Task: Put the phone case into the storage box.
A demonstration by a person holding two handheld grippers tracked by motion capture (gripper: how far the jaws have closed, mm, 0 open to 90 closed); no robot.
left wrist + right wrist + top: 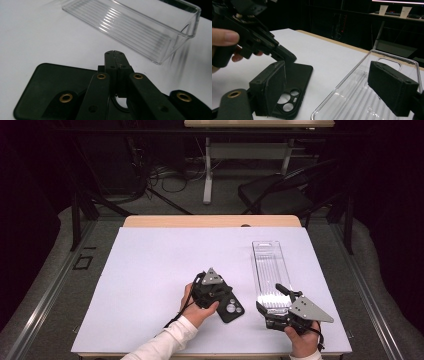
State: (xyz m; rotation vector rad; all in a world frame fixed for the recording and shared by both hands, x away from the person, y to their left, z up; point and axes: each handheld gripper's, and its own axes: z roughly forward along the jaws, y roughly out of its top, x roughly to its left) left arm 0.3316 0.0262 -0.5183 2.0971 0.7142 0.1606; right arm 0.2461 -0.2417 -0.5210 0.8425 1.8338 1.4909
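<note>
L gripper (223, 294) jaws fully closed, nothing between, tips over black rubbery phone case (232, 308) flat on table (150, 270). R gripper (332, 85) jaws open, straddling near end of clear ribbed plastic tray (270, 270), at 3 o'clock of case.

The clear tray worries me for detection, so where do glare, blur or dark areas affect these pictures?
High view: clear tray shows bright glare at its near end, surroundings dark. Left gripper view: tray ribs streak white, near jaws soft. Right gripper view: phone case sharp, background dim.

Black left gripper (216, 292) with brass rivets, grey plate, white sleeve (167, 342).
</note>
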